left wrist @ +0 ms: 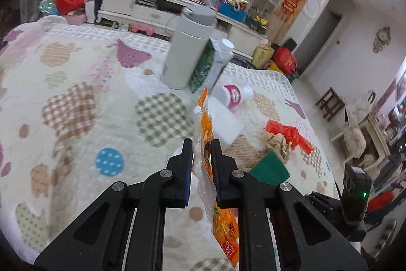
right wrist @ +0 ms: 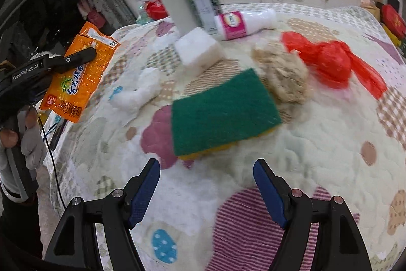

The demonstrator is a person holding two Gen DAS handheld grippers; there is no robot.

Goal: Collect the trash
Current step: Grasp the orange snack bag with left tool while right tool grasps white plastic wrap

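My left gripper (left wrist: 201, 144) is shut on an orange snack wrapper (left wrist: 206, 128), which hangs between its pads above the quilt. In the right wrist view the same wrapper (right wrist: 78, 73) is held up at the left, off the bed's edge, by the left gripper (right wrist: 86, 53). My right gripper (right wrist: 206, 166) stands open over the quilt, nothing between its fingers, just short of a green scouring sponge (right wrist: 220, 113). Beyond the sponge lie a crumpled brown paper wad (right wrist: 284, 75), a red plastic bag (right wrist: 330, 62) and a crumpled white tissue (right wrist: 142, 90).
A white foam block (right wrist: 198, 47), a pink-labelled bottle (right wrist: 238, 23) on its side, a tall grey tumbler (right wrist: 175, 1) and a green-white carton (right wrist: 203, 4) sit farther back on the patterned quilt (right wrist: 317, 144). A gloved hand (right wrist: 30, 141) grips the left tool. Cluttered shelves line the far wall.
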